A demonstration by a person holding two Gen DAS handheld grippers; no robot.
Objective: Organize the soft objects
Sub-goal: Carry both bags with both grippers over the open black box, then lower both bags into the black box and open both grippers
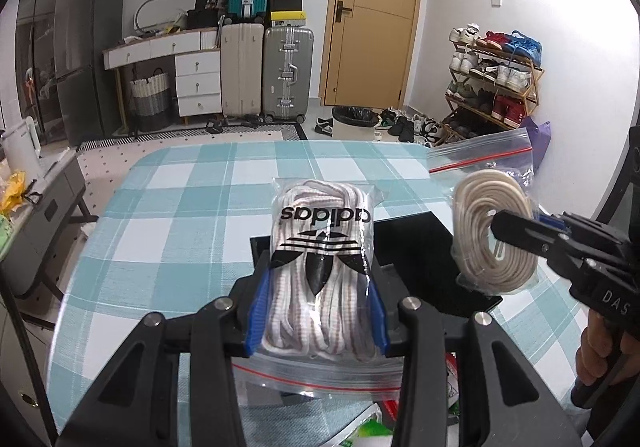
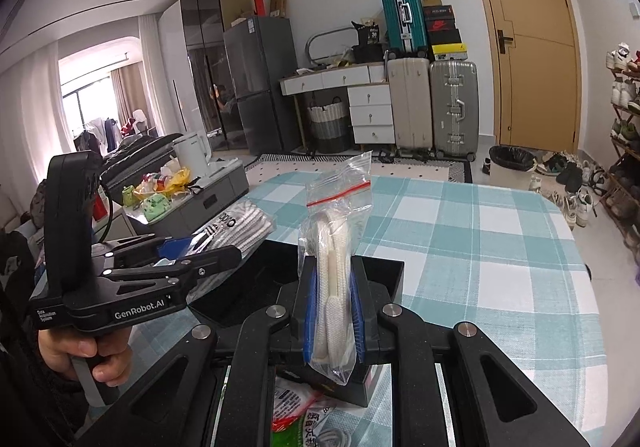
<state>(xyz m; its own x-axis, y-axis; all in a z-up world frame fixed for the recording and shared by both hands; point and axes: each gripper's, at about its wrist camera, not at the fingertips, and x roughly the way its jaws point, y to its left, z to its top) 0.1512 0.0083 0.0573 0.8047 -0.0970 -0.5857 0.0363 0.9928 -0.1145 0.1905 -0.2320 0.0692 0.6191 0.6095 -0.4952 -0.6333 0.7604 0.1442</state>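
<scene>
My left gripper [image 1: 318,279] is shut on a clear zip bag of white laces printed "adidas" [image 1: 324,243] and holds it above a black open box [image 1: 416,243] on the checked table. It also shows in the right wrist view [image 2: 236,231]. My right gripper [image 2: 334,279] is shut on a second zip bag with a coil of cream laces [image 2: 334,267], held upright over the same black box [image 2: 384,271]. In the left wrist view that cream coil [image 1: 496,235] hangs at the right, pinched by the right gripper [image 1: 500,227].
The table has a teal and white checked cloth [image 1: 180,215]. Packets in green and white wrapping [image 2: 316,419] lie at the near edge under the grippers. A grey case with a kettle and snacks [image 2: 192,191] stands left of the table. Suitcases, drawers, a shoe rack and a door are beyond.
</scene>
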